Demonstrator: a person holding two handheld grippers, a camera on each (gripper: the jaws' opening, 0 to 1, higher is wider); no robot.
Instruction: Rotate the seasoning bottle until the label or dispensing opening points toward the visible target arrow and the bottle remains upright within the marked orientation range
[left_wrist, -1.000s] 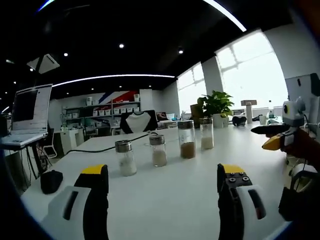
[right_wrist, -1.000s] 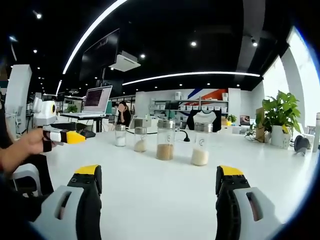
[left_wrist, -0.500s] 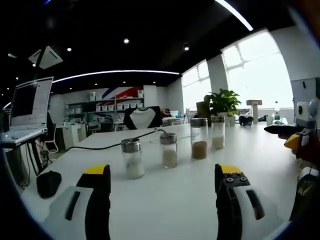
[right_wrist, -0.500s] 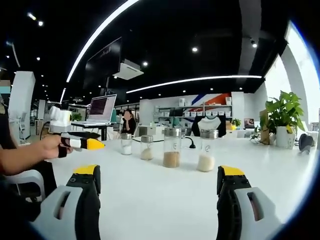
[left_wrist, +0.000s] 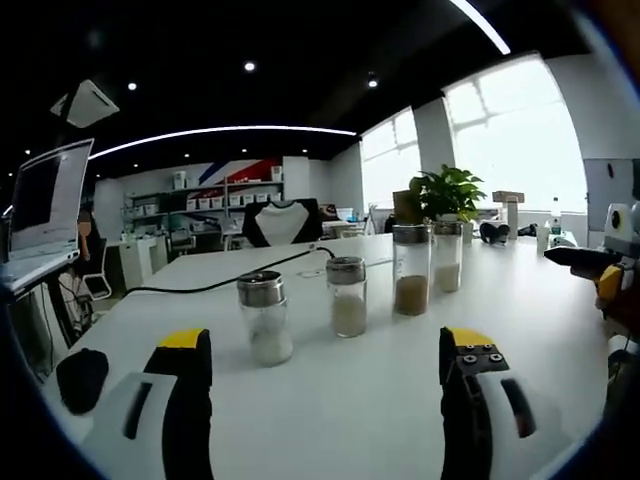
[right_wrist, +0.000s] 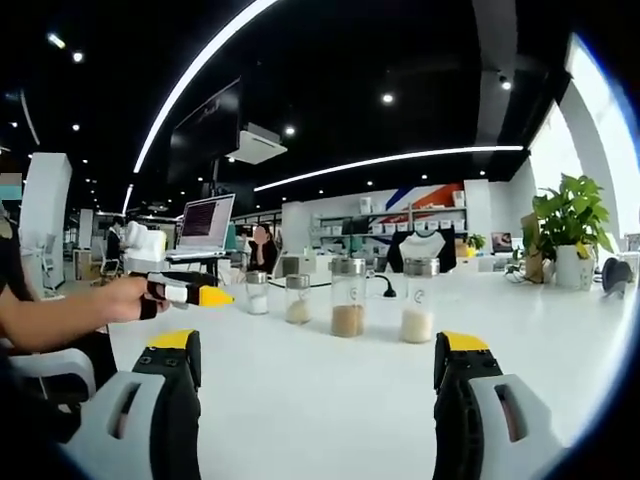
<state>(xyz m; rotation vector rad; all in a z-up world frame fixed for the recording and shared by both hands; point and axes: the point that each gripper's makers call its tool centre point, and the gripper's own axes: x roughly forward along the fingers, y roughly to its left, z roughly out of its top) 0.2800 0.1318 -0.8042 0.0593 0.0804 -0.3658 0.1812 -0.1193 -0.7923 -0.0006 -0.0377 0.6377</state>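
Note:
Four glass seasoning bottles with metal lids stand upright in a row on the white table (left_wrist: 330, 395). In the left gripper view they run from a short bottle of white grains (left_wrist: 265, 318), through a short one of pale powder (left_wrist: 347, 297) and a tall one of brown powder (left_wrist: 411, 270), to a tall one of white powder (left_wrist: 447, 258). The right gripper view has the same row: (right_wrist: 258, 292), (right_wrist: 297, 298), (right_wrist: 347, 297), (right_wrist: 419, 300). My left gripper (left_wrist: 325, 400) is open, short of the row. My right gripper (right_wrist: 318, 400) is open too, also apart from the bottles.
A hand holds the left gripper (right_wrist: 190, 293) left of the row; the right gripper (left_wrist: 600, 270) enters at the right edge. A laptop (left_wrist: 40, 215) stands on a raised stand, a black cable (left_wrist: 220, 285) crosses the table, a potted plant (left_wrist: 445, 195) stands behind.
Both views have moved closer to the bottles, which look larger. In the right gripper view the left gripper has come in to the right, nearer the row.

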